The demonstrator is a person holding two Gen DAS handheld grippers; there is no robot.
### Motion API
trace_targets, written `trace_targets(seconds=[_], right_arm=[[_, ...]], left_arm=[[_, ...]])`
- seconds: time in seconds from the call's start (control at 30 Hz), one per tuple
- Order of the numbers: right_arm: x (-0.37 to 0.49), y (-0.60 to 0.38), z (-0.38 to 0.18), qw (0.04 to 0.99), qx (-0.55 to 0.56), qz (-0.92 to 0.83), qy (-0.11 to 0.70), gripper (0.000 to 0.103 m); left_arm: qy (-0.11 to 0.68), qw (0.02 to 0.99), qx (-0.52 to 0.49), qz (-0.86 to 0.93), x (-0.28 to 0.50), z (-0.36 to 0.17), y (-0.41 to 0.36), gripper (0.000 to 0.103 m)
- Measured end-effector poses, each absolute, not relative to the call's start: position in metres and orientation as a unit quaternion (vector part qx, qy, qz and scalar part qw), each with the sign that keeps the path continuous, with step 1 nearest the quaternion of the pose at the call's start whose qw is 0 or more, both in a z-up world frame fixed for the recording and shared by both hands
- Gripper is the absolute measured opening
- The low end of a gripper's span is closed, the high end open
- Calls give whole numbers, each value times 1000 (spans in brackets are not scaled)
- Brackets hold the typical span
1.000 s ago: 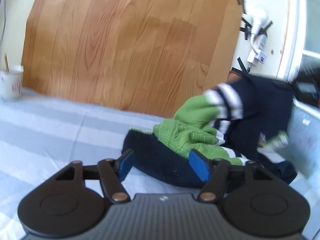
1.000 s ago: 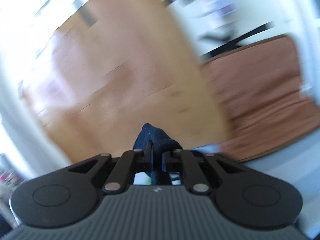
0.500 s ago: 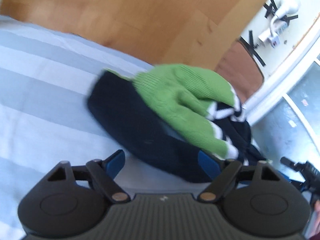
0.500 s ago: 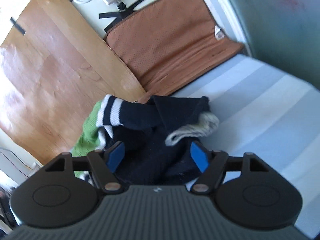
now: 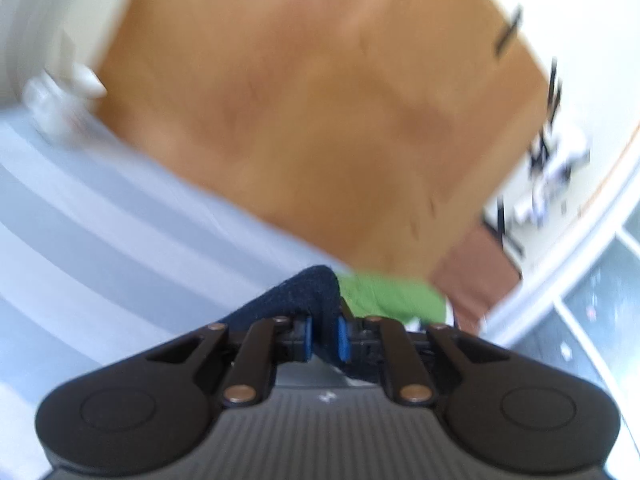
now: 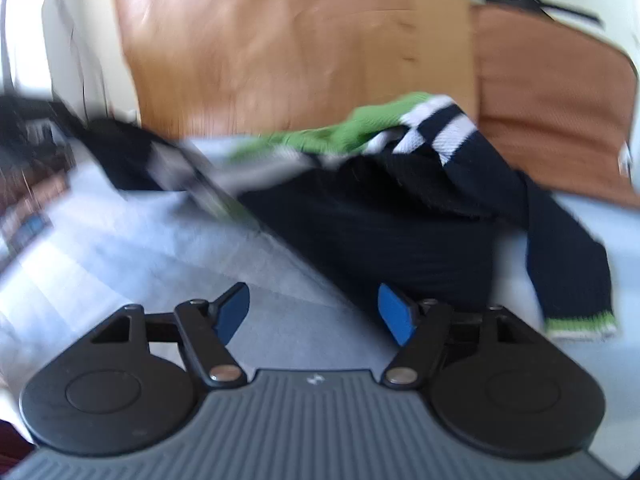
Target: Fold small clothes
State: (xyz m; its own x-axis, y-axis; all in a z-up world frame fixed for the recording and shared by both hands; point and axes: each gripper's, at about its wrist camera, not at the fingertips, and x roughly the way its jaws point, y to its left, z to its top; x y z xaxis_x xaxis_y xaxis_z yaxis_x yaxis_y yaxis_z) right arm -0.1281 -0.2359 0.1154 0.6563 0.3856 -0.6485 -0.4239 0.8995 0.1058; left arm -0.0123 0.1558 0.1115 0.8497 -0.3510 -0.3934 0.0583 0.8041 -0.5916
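A small knitted sweater, dark navy with green and white-striped parts, lies crumpled on the blue-and-white striped cloth (image 6: 132,240). My left gripper (image 5: 325,338) is shut on a navy fold of the sweater (image 5: 304,296), with its green part (image 5: 392,296) just beyond. In the right wrist view the sweater (image 6: 384,216) spreads across the middle, a navy sleeve with a green cuff (image 6: 580,322) hanging to the right. My right gripper (image 6: 316,314) is open and empty, just short of the sweater's near edge. Both views are blurred.
A wooden board (image 5: 320,112) leans upright behind the cloth. A brown padded mat (image 6: 552,100) stands to its right. A white cup (image 5: 52,108) sits at the far left. Cables and a plug (image 5: 548,184) hang on the wall at right.
My left gripper has closed on the navy edge of the sweater and lifted. My right gripper let go of the navy cloth, opened and drew back to the sweater's near side.
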Motion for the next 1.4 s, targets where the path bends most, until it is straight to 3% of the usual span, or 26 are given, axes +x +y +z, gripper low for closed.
trace_targets(seconds=[0.03,0.17,0.33,0.4,0.47,0.57,0.63,0.83,1.03,1.3,1.33,1.37,1.4], right_arm=[[-124,-228,116,903,-22,241,355,52],[-117,-212,140,863,36,363,350,50],[-86,-209,174,889,10,340,307,52],[-63,-205,178,909,-19,297,293,58],[-45,-199,172,918,-58,270,285,76],[-11,-193,142,919,-102,212,317,79],[0,-202,128,916,-70,185,350,76],[-31,-238,134,907,73,229,346,76],[-36,-243,111,868,156,215,419,77],[2,-263,69,821,350,155,424,78],[5,-261,68,819,356,152,423,73],[11,-256,66,816,357,149,429,53],[15,-252,62,812,354,145,441,38]], left_arm=[[236,920,-296,-100,-26,121,173,11],[225,939,-259,-42,-69,139,208,11],[297,928,-209,-76,-77,120,196,28],[288,936,-179,-97,-80,123,182,44],[273,938,-174,-121,-77,126,167,54],[294,925,-189,-152,-60,117,143,55],[334,904,-203,-174,-48,102,128,55],[421,863,-213,-180,-14,47,91,55],[423,858,-249,-151,11,29,88,56],[401,858,-292,-136,17,21,104,72],[396,859,-297,-131,19,19,106,72],[393,860,-299,-125,22,18,107,69],[393,860,-301,-120,26,15,108,55]])
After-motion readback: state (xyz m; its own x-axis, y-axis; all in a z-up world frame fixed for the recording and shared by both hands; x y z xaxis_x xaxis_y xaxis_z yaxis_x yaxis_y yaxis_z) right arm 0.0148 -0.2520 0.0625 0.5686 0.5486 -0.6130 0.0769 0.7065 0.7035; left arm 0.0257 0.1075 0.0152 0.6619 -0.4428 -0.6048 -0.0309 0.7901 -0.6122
